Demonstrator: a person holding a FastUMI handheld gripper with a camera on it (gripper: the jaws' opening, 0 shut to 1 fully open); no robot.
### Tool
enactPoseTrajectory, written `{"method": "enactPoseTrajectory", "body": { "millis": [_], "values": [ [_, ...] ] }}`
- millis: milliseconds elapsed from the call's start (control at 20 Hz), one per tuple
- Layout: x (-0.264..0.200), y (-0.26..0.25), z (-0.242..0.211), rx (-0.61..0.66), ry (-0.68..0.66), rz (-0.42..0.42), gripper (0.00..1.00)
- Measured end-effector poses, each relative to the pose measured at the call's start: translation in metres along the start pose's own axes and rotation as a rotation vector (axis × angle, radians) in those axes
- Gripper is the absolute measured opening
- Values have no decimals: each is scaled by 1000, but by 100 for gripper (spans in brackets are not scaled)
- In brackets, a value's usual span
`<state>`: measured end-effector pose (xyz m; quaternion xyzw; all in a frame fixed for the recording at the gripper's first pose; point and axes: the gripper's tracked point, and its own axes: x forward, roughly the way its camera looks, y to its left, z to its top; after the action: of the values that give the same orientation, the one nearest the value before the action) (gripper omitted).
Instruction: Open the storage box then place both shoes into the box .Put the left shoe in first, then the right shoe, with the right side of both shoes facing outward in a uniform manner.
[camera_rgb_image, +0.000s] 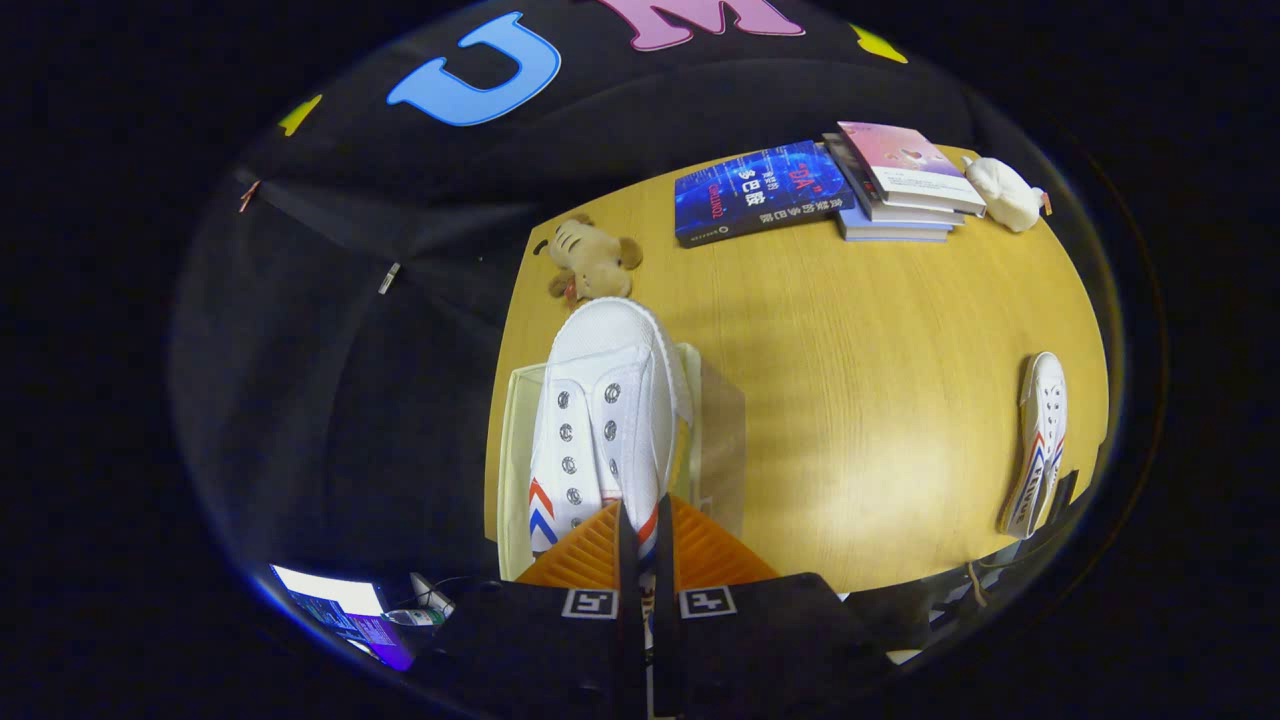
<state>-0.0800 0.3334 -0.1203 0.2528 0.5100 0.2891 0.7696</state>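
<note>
A white canvas shoe (600, 420) with red and blue chevrons hangs from my gripper (640, 545), whose fingers are shut on its heel end. The shoe points away from me, toe toward a small plush toy, and hovers above the clear storage box (515, 450) standing at the table's left edge. The box's lid stands open to the shoe's right as a clear panel (722, 440). The second white shoe (1038, 445) lies on its side far to the right on the wooden table (860, 380).
A brown plush toy (592, 262) sits just beyond the shoe's toe. A blue book (760, 190), a stack of books (900, 180) and a white figurine (1005, 193) line the table's far edge. A lit screen (340, 610) glows below left.
</note>
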Motion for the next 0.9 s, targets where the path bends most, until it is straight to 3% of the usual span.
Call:
{"method": "enactPoseTrajectory", "body": {
  "millis": [250, 500, 900],
  "values": [
    [30, 37, -14, 23, 71, 34, 8],
    [70, 34, -28, 60, 131, 3, 8],
    [91, 40, -38, 131, 144, -1, 8]
  ]
}}
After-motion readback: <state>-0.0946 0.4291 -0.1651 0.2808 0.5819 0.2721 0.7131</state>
